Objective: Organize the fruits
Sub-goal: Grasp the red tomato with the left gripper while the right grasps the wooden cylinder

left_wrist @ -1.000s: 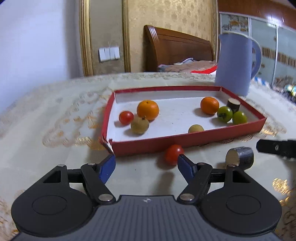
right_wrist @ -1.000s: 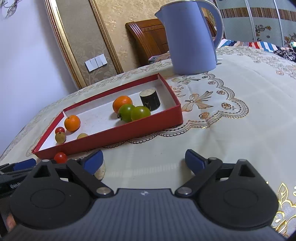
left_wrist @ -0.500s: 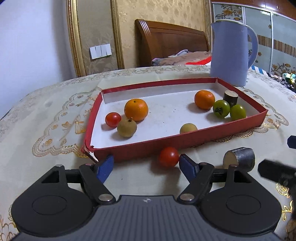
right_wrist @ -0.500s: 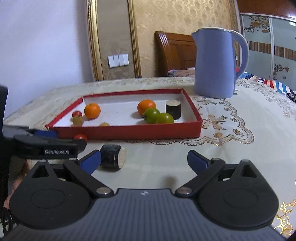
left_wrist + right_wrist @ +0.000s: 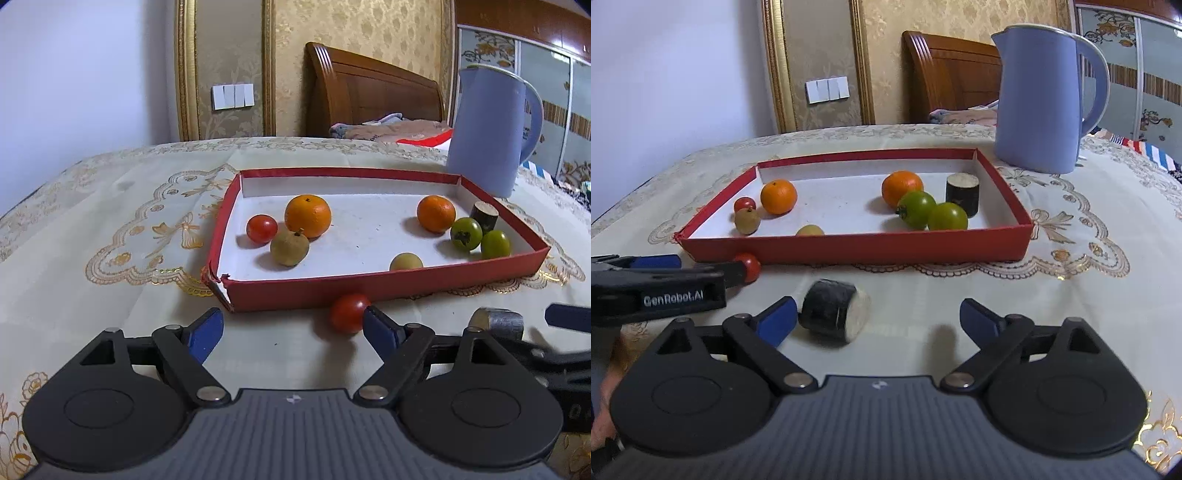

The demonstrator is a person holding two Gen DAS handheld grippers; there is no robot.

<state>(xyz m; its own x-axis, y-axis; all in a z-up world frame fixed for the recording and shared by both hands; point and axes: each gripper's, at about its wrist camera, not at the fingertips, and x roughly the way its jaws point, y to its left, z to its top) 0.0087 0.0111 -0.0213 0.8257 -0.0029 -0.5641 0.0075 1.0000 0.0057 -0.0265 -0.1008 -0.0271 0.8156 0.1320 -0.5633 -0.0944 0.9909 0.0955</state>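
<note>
Left hand-held gripper (image 5: 293, 325) jaws have just been opening, empty; red tomato (image 5: 349, 313) sits on the worktop against the red tray (image 5: 388, 286) front wall, touching our right fingertip. Right hand-held gripper (image 5: 877, 318) closing slightly, open, dark cylinder (image 5: 834, 314) between the jaws. Both pickups look next.

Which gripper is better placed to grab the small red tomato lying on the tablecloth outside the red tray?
Left. The left gripper is open, and the small red tomato sits right at its right fingertip. The right gripper is lined up by the dark cylindrical piece instead.
</note>
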